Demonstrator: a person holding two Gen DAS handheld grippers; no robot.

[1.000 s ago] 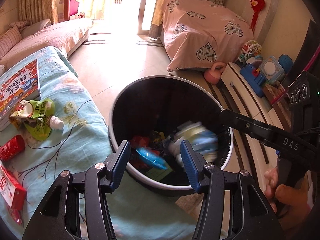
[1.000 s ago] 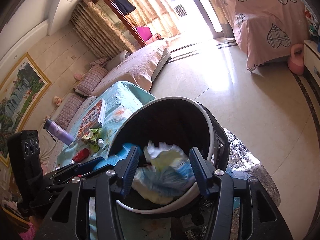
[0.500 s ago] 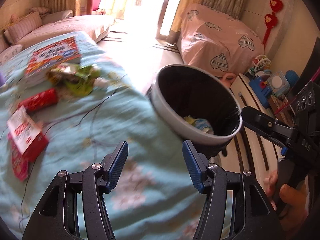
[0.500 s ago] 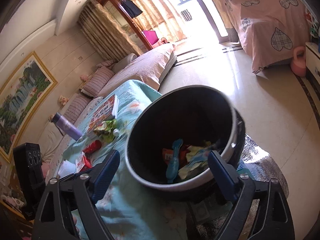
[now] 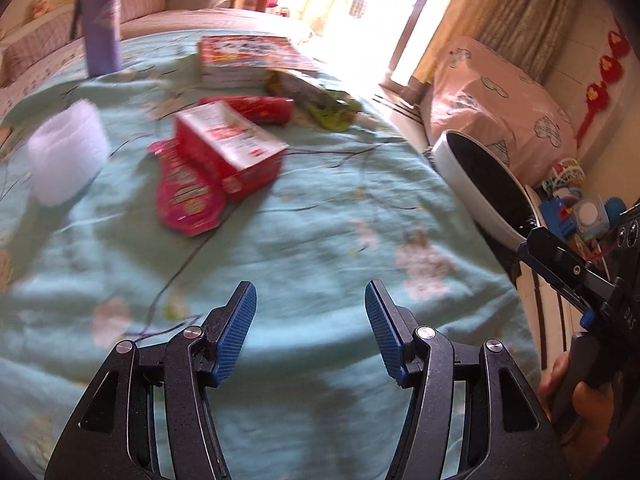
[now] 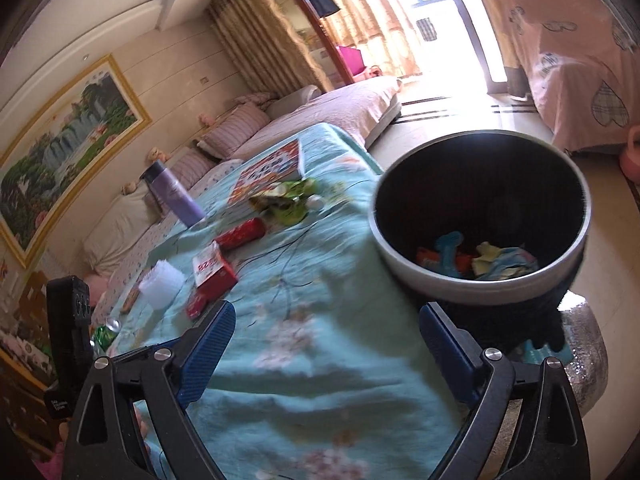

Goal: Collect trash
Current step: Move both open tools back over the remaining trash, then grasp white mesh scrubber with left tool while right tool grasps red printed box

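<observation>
Sunlit bedroom, mint floral cloth-covered bench point(image 5: 320, 220) | left tongs point(image 5: 311, 330) half open, empty | right tongs point(image 6: 326, 346) just opened wide, empty | glossy red cardboard box point(image 5: 230, 148) upper left; crinkly green pouch point(image 5: 328, 110) beyond | round black bin point(image 6: 480, 216) at right | box to be gripped across short sides.

A counter point(image 5: 320, 240) wears a light blue cloth with flowers. On it lie a red box point(image 5: 230, 148) on top of a pink wrapper point(image 5: 186, 196), a red packet point(image 5: 256, 108), a green pouch point(image 5: 320, 104), a book point(image 5: 248, 56), a purple bottle point(image 5: 100, 20) standing up and a white plastic cup point(image 5: 66, 152). The trash bin point(image 6: 480, 216) stands on the floor beside the counter's edge.
</observation>
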